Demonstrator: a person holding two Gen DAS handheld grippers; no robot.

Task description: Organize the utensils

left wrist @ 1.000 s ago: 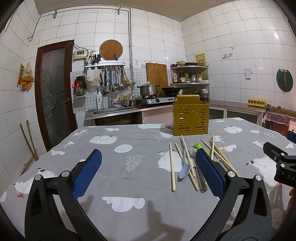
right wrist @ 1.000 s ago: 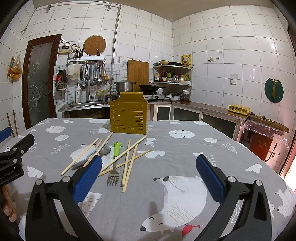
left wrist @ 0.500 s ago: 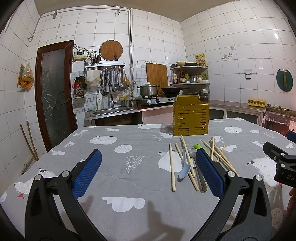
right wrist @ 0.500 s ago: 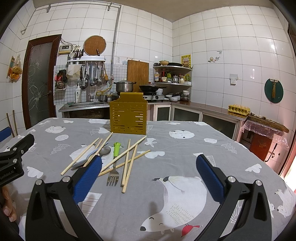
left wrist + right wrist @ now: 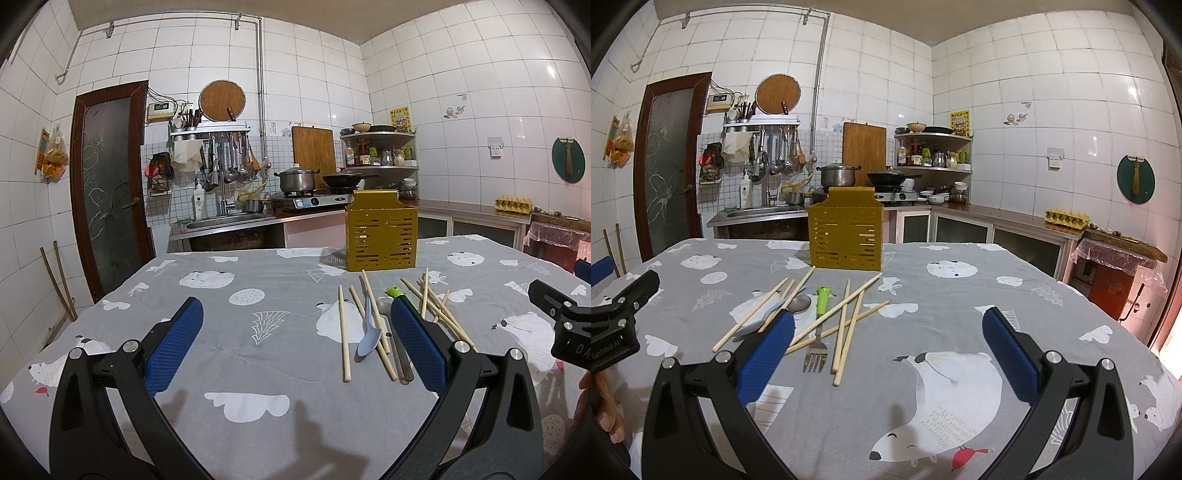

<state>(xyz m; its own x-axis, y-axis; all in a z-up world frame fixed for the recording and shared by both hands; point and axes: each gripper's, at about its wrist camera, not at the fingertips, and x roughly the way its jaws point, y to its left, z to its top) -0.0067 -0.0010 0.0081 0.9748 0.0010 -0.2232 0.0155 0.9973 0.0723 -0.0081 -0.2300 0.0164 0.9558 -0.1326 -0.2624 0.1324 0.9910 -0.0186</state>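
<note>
yellow slotted caddy [image 5: 846, 240] upright, awaiting utensils; chopsticks [image 5: 846, 325], fork [image 5: 817, 341] scattered before it; both hand-held grippers [image 5: 295, 339] [image 5: 888, 349] spread apart, empty.

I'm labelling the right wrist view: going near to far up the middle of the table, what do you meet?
fork → green handle → yellow utensil holder, all on the table.
</note>
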